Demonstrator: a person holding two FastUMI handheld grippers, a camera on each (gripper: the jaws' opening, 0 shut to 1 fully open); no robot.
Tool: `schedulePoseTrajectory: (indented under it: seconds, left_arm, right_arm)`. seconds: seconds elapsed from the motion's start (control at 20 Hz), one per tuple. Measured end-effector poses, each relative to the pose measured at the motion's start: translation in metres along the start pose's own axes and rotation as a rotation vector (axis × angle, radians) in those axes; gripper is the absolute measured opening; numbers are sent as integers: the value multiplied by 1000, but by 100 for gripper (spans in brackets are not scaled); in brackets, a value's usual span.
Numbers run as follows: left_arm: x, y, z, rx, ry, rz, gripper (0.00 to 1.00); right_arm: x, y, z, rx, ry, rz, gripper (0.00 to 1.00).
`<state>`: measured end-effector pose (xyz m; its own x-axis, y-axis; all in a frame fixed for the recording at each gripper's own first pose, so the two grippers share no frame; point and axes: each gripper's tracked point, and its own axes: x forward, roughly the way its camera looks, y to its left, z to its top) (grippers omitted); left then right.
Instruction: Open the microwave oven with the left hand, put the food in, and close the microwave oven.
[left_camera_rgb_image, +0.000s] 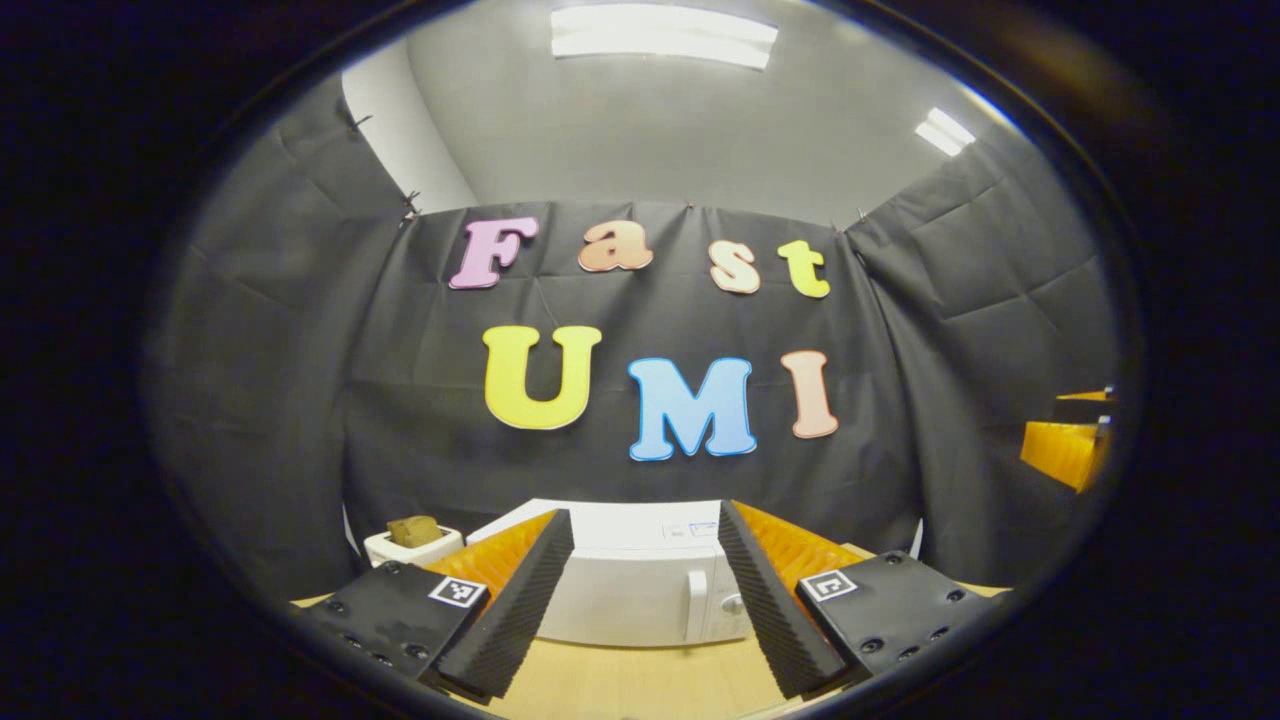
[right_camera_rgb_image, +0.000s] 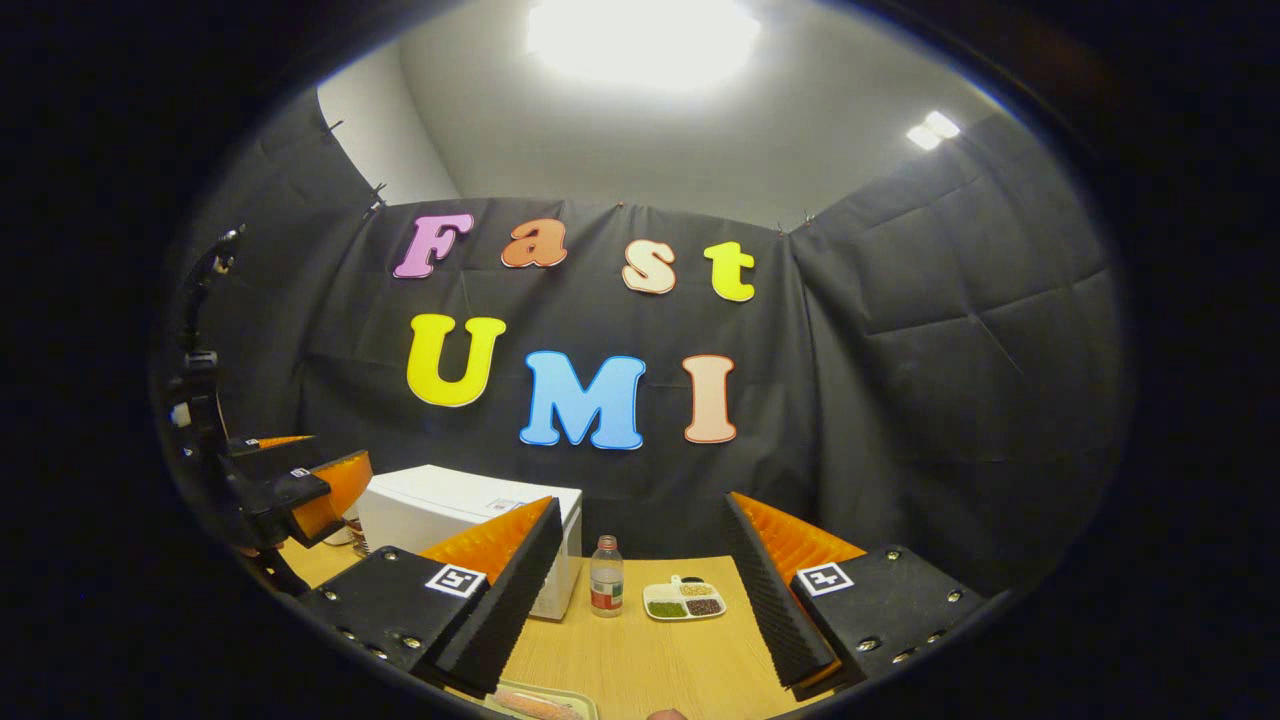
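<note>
Microwave (left_camera_rgb_image: 640, 590) dead ahead of the left gripper (left_camera_rgb_image: 645, 600): that is the relation the coming move turns on. In the left gripper view the white box sits on the tabletop (left_camera_rgb_image: 640, 685) framed between the two fingers, its door shut, with the vertical handle (left_camera_rgb_image: 697, 605) and a round knob (left_camera_rgb_image: 733, 604) lying toward the right-hand finger. The handle's long axis runs up and down, so the fingers, spread side to side, look suitably lined up to close across it. The left gripper is released, jaws wide apart with nothing between them, and it is apart from the door.

To the left of the microwave in that view stands a small white container (left_camera_rgb_image: 412, 545) with a brown lump (left_camera_rgb_image: 414, 529) on it, possibly food; I cannot tell for certain.

In the right gripper view the right gripper (right_camera_rgb_image: 640, 600) is also released and holds nothing. From it the microwave (right_camera_rgb_image: 470, 520) lies ahead and to the left, with the left gripper (right_camera_rgb_image: 300, 490) off to the far left, nearer the oven. Straight ahead between its fingers stand a small bottle (right_camera_rgb_image: 606, 588) and a divided dish (right_camera_rgb_image: 684, 600) of green and dark bits. At the bottom edge, just under the right gripper, the rim of a tray (right_camera_rgb_image: 540, 703) with something pinkish shows; this may be the food to go in.

By my judgement the task has barely begun: the door is not yet opened, and the left gripper, being the nearer, should go forward and slightly right to reach the handle.
</note>
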<state>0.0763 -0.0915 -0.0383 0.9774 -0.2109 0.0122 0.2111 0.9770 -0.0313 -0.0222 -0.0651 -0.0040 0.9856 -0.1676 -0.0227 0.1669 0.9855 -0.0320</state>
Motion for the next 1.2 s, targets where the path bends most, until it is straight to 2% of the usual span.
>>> schedulePoseTrajectory:
  seconds: [0.1,0.2,0.3,0.35,0.6,0.95,1.2]
  left_arm:
    - [16,-10,-18,-4,19,-19,96]
    - [33,-21,-37,-31,48,-41,100]
    - [49,-30,-55,-48,76,-61,96]
    - [58,-34,-64,-45,85,-66,100]
    - [94,-52,-115,0,148,-97,98]
    - [133,-65,-179,26,247,-106,97]
    - [154,-68,-237,47,359,-104,99]
  right_arm:
    - [-6,-12,0,-9,3,-33,97]
    - [-13,-22,-2,-14,12,-62,97]
    - [-21,-31,-3,-22,22,-90,97]
    - [-24,-35,-3,-27,25,-104,97]
    - [-39,-50,-7,-33,49,-152,97]
    - [-54,-74,-12,-44,77,-235,97]
    - [-62,-86,-15,-69,96,-272,97]
